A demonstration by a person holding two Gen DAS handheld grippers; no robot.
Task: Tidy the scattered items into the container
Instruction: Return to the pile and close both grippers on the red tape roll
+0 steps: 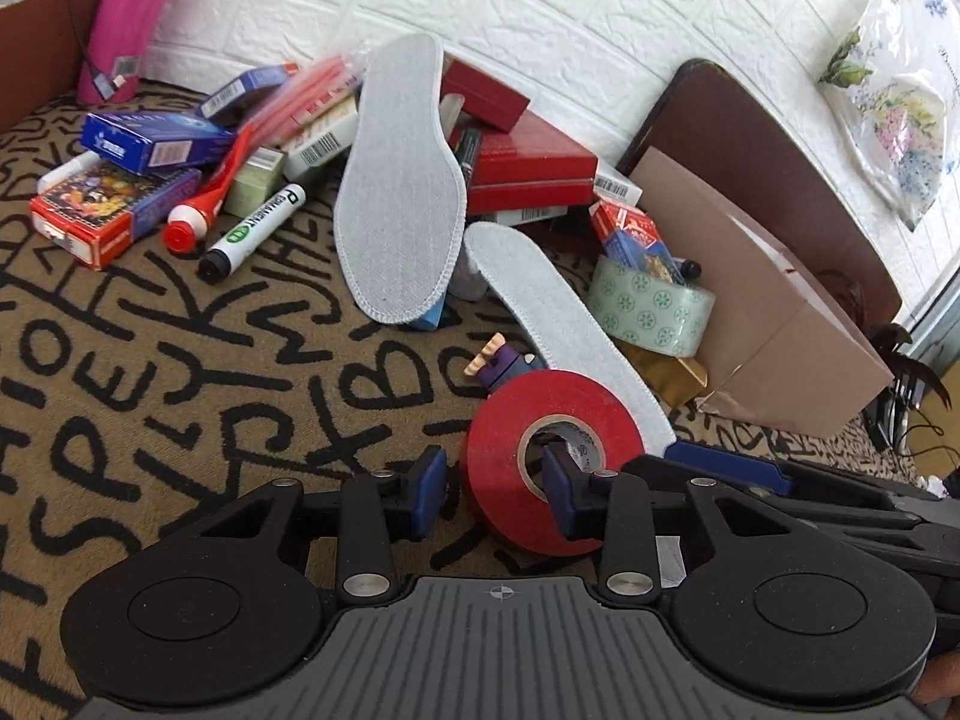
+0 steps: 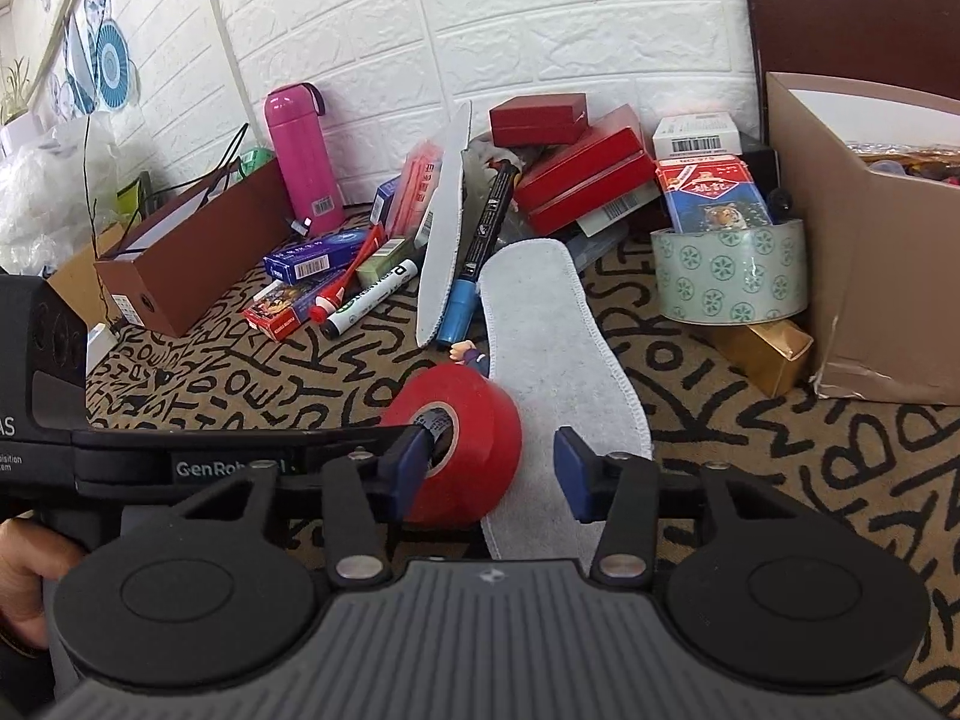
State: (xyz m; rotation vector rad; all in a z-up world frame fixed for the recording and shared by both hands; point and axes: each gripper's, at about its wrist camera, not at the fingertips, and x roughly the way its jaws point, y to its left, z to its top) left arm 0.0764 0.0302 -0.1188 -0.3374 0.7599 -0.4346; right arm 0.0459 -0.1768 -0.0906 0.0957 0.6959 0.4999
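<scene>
2 grippers meet at lower centre: the left gripper fingers straddle the red tape roll's wall, not visibly pinching; the right gripper fingers gape over an insole.

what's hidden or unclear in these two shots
- Cardboard box: right wrist view shows only a sliver of its contents over the rim; the frame edge cuts off the rest.
- Small figurine: mostly behind the red tape roll in both views.
- Left gripper: one jaw sits in the roll's core, one outside; whether they pinch the wall is unclear.
- Blue object: left wrist view, hidden under the insole and the gripper.
</scene>
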